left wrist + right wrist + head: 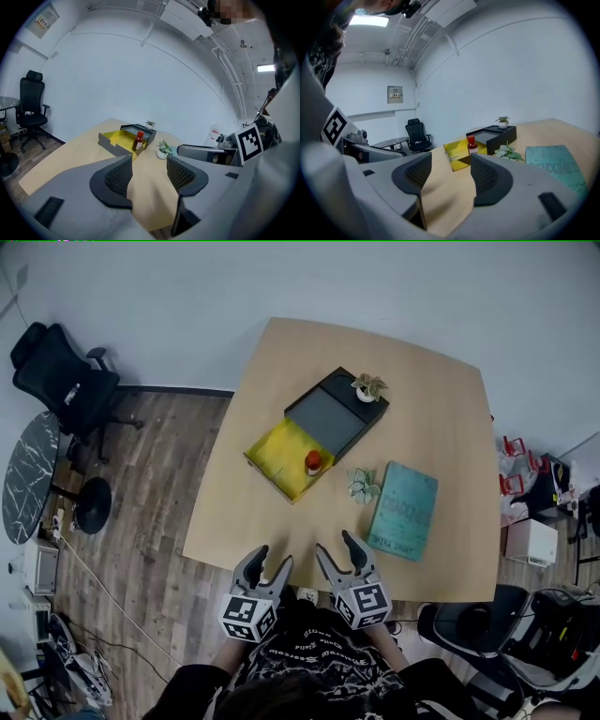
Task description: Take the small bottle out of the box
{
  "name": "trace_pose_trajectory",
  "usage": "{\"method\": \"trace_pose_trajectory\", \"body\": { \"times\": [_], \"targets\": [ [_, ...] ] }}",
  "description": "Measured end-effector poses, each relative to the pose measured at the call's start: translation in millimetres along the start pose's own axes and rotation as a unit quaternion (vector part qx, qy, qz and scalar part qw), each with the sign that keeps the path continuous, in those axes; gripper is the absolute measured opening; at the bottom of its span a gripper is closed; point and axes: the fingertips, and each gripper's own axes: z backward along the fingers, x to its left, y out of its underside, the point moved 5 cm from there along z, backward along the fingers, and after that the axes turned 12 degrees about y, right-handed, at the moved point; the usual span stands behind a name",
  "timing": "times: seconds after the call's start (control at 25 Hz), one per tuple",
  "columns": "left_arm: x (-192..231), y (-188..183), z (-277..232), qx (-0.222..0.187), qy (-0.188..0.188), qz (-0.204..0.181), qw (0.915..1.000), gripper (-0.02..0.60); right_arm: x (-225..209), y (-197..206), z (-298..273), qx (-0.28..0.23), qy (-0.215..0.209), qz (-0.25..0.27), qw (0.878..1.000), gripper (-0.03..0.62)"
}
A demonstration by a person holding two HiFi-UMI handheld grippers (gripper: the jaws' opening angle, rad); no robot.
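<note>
The left gripper is held at the near edge of the surface, jaws apart and empty. Well ahead, in the yellow box, the small bottle is stood upright near one edge, where it could be tipped by a glancing jaw. The right gripper is likewise spread and empty; were it sent in, the potted plant just beside the box could be knocked.

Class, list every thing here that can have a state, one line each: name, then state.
box, open, yellow inside showing
small bottle, upright inside the box, red cap on
left gripper, open, empty
right gripper, open, empty
book, closed, lying flat
plant on the box, upright
plant beside the book, upright
</note>
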Motion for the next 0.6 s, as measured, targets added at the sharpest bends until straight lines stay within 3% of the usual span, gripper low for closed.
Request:
{"method": "trace_pose_trajectory", "body": {
  "times": [0.6],
  "targets": [
    [60.4, -39.0, -10.6, -0.009, 0.013, -0.006, 0.9999, 0.235, 5.7, -55.4, -63.2, -0.046, 0.039, 0.013, 0.998, 0.265]
  ]
}}
